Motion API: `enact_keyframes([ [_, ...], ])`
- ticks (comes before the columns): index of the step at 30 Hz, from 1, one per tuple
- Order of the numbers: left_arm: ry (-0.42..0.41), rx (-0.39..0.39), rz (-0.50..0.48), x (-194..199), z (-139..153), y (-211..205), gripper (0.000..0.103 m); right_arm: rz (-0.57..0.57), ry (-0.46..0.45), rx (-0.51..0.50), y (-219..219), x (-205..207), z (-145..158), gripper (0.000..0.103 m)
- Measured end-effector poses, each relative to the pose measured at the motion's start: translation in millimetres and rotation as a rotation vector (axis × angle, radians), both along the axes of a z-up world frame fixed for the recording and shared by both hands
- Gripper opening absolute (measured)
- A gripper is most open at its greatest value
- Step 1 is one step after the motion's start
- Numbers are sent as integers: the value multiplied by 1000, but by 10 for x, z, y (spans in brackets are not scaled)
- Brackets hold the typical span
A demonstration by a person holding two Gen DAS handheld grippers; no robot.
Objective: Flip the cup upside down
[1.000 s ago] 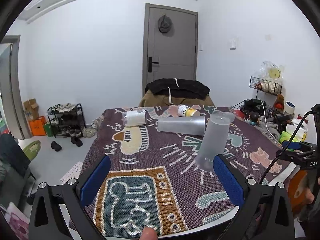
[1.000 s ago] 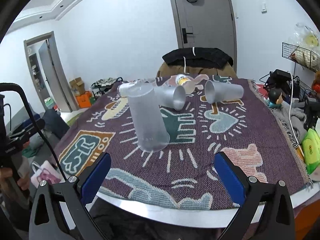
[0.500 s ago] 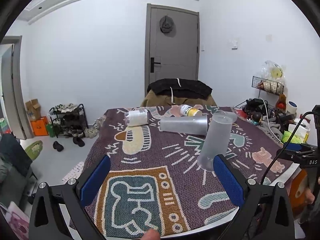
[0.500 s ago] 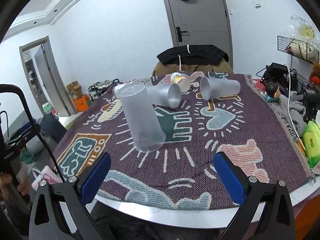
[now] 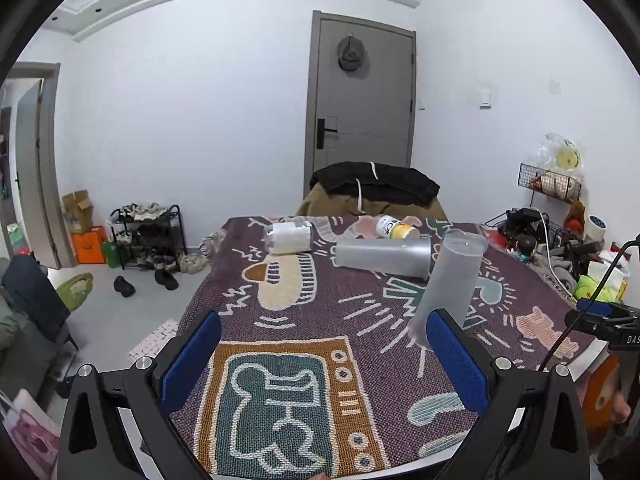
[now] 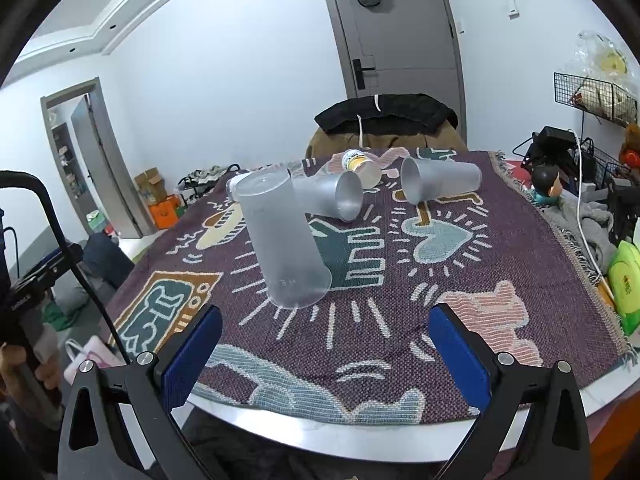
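Left gripper (image 5: 324,354): jaws spread wide, nothing between the blue pads (image 5: 192,354); held above the near edge of the table.
Right gripper (image 6: 326,350): jaws likewise wide apart and empty, above the table's near rim (image 6: 360,434).
Cup (image 6: 282,240): frosted, translucent; stands mouth down on the rug, closed base uppermost, free of both grippers. Seen from the left wrist it (image 5: 450,280) lies partly behind the right-hand pad.
Rug (image 5: 288,392): woven purple cloth with cartoon figures, covering the table.
Second cup (image 6: 328,200): on its side behind the upright one, mouth toward the camera.
Third cup (image 6: 440,184): on its side, farther right, apart from the second.
Bottle (image 6: 362,166): yellow-labelled, lying between the two fallen cups at the far edge.
White container (image 5: 290,236): on its side at the far left of the rug.
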State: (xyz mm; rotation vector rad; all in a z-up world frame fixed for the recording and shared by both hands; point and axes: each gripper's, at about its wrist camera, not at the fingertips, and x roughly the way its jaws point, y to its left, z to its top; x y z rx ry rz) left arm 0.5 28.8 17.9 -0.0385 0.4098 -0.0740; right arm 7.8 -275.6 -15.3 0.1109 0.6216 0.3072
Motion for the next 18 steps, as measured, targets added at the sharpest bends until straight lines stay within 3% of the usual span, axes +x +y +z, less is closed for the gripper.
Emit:
enact_keyframes([
  [18,-1,29,-18,-42,-18,-96,103,6,-10,-2,35,-6,-26,103],
])
